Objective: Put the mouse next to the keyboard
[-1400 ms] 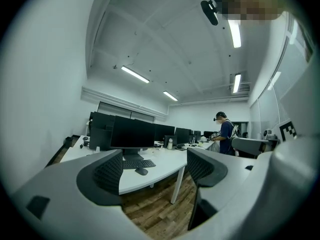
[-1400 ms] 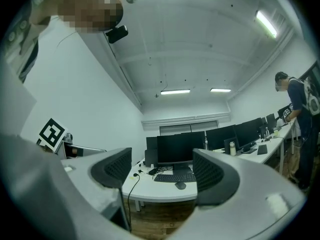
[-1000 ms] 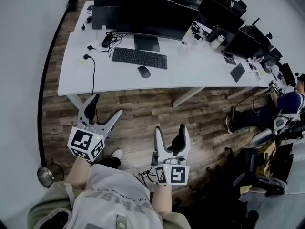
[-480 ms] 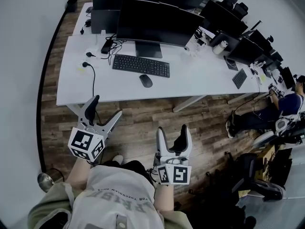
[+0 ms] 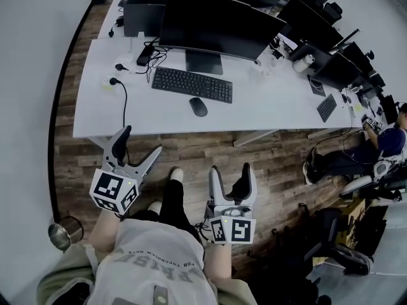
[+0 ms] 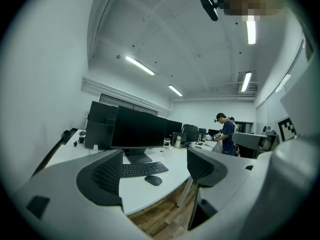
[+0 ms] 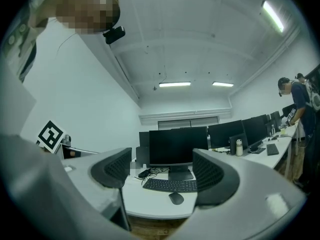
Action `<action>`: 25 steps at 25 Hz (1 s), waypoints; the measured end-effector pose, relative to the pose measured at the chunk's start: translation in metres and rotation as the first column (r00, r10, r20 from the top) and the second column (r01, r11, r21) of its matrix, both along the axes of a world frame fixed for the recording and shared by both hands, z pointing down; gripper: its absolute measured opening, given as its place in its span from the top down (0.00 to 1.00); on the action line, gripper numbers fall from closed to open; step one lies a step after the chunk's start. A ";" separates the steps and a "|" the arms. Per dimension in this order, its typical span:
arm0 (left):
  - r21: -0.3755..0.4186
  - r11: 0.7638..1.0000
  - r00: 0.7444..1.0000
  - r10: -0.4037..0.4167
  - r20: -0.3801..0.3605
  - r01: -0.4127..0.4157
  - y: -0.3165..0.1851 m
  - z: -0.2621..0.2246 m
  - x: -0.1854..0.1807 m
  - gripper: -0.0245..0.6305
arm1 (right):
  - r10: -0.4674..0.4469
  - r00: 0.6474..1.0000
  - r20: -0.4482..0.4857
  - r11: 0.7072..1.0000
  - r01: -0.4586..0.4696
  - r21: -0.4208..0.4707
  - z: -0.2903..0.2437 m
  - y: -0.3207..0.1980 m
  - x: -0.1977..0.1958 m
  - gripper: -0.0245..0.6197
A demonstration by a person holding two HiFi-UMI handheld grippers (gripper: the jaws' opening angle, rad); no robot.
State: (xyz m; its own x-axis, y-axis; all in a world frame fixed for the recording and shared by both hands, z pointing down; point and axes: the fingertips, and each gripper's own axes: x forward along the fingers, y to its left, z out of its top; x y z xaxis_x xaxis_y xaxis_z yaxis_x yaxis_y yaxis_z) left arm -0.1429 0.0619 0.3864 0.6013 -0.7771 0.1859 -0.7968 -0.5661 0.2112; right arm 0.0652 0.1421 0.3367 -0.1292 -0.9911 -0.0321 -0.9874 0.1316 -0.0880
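**Not at the desk yet, both grippers empty**

So this is the approach stage, I'd say. The person stands on the wood floor (image 5: 191, 148), short of the white desk (image 5: 267, 107), and nothing has been grabbed.

The left gripper (image 5: 140, 143) hangs low in front of the body with its jaws spread wide. Its own view shows only the far-off desk in the gap, nothing held. Same deal with the right gripper (image 5: 230, 170): jaws wide apart, and the mouse and keyboard only show between them way off in the distance. Both are well apart from anything on the desk.

The mouse (image 5: 198, 107) sits on the desk just in front of the right end of the keyboard (image 5: 191, 84), near it but not touching, and toward the person's side. The big dark monitor (image 5: 219, 21) stands behind the keyboard.

What's next, as I read it:
- close the distance to the desk edge first, since neither gripper can reach from here
- the right gripper looks like the natural pick, as the mouse is toward that side
- come down over the mouse with the jaws straddling its sides, then squeeze
- it's small, smooth and rounded, so a centred grip matters or it could slip out
- then set it down flat beside the keyboard's right end
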 end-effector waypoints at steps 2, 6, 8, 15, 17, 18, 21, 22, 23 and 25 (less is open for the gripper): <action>-0.005 1.000 1.000 -0.010 0.006 0.010 -0.006 0.002 0.002 0.37 | -0.013 1.000 0.004 1.000 0.013 -0.004 0.003 -0.011 0.004 0.38; -0.009 0.999 0.999 -0.036 0.011 0.037 -0.024 0.002 0.004 0.37 | -0.045 0.999 0.018 0.999 0.045 -0.009 0.006 -0.040 0.007 0.38; -0.008 0.999 0.999 -0.049 0.012 0.049 -0.035 0.001 0.005 0.37 | -0.063 0.998 0.021 0.998 0.064 -0.012 0.007 -0.055 0.007 0.38; -0.021 0.995 0.995 -0.095 0.019 0.096 -0.072 0.004 0.017 0.37 | -0.110 0.994 0.023 0.994 0.111 -0.023 0.009 -0.102 0.022 0.38; -0.022 0.994 0.994 -0.108 0.021 0.108 -0.083 0.005 0.023 0.37 | -0.121 0.992 0.022 0.992 0.122 -0.022 0.009 -0.116 0.029 0.38; -0.023 0.993 0.993 -0.115 0.021 0.116 -0.090 0.006 0.025 0.37 | -0.128 0.992 0.023 0.992 0.128 -0.022 0.010 -0.123 0.033 0.38; -0.020 0.990 0.989 -0.142 0.025 0.143 -0.108 0.005 0.034 0.37 | -0.152 0.988 0.025 0.988 0.152 -0.024 0.012 -0.143 0.044 0.38; -0.017 0.988 0.988 -0.151 0.028 0.152 -0.114 0.005 0.038 0.37 | -0.160 0.987 0.027 0.987 0.161 -0.025 0.013 -0.150 0.048 0.38; -0.014 0.987 0.987 -0.160 0.030 0.160 -0.120 0.005 0.041 0.37 | -0.170 0.985 0.029 0.985 0.170 -0.025 0.015 -0.157 0.052 0.38; -0.007 0.984 0.984 -0.176 0.036 0.176 -0.130 0.005 0.046 0.37 | -0.190 0.981 0.033 0.981 0.191 -0.023 0.019 -0.169 0.056 0.38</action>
State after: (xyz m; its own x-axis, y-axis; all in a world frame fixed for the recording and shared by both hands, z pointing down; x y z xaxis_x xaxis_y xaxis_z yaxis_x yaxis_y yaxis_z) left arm -0.0967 -0.0680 0.3917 0.4483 -0.8683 0.2123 -0.8908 -0.4144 0.1865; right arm 0.1214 -0.0265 0.3552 -0.3152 -0.9489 -0.0134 -0.9412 0.3144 -0.1236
